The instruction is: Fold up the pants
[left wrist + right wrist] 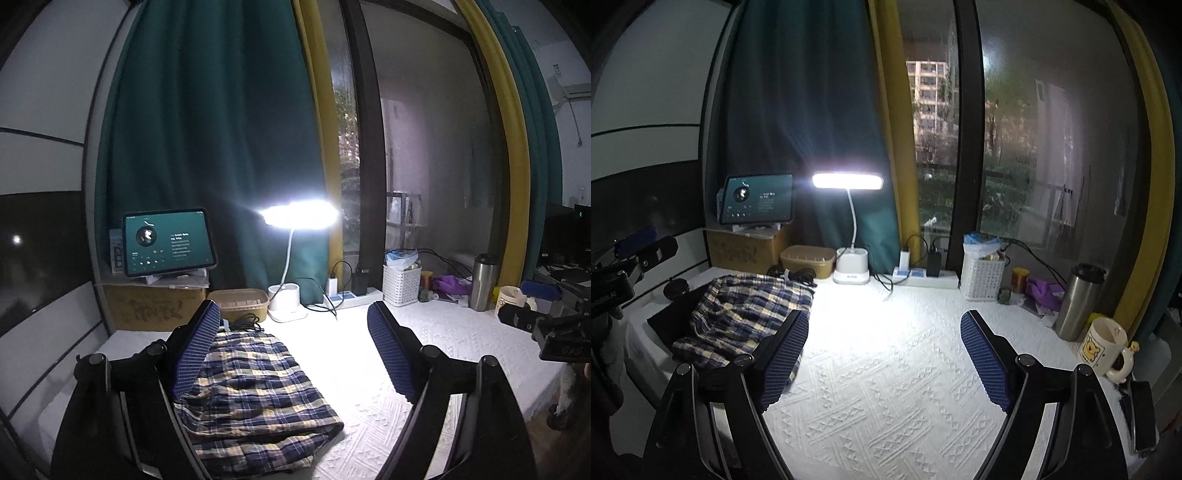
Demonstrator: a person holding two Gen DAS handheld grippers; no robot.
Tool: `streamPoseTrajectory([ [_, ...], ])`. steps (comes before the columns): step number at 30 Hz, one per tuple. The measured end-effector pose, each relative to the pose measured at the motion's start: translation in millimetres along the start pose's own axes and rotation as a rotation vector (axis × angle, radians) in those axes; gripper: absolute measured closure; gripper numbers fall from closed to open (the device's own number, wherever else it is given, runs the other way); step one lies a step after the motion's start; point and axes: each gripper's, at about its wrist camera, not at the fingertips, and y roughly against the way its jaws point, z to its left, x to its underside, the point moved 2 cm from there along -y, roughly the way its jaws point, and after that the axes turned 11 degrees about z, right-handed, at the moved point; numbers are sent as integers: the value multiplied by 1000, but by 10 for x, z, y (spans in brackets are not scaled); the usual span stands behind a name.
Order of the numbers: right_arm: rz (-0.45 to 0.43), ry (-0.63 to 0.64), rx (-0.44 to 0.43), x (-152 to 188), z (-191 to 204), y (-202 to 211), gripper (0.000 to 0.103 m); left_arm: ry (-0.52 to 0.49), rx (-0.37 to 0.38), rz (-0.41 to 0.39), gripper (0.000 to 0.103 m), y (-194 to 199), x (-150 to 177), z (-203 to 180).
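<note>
You are holding the left gripper (293, 319) above the folded plaid pants (255, 387), its blue-padded fingers (197, 350) spread wide and gripping nothing; the left pad is overlapping the fabric's near-left edge in the left wrist view, though contact cannot be told. You are holding the right gripper (884, 328) over the bare white textured tablecloth (886, 387), its fingers (984, 362) likewise spread apart with nothing between them. The pants (746, 314) are lying in a compact folded stack at the left side of the table, just in front of the cardboard box (746, 251) and tan container (809, 260). A lit desk lamp (849, 221) is shining at the back centre, beside a tablet (757, 199) propped on the box. A white basket (982, 273), steel flask (1078, 302) and mug (1102, 347) are standing along the right edge.
</note>
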Motion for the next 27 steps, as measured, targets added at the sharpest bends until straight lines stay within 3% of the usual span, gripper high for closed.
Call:
streamPoseTrajectory([
  [19, -113, 55, 25, -237, 166, 327, 14, 21, -38, -73, 20, 216, -81, 203],
  [27, -110, 40, 29, -253, 201, 351, 12, 53, -60, -103, 4, 276, -59, 345],
])
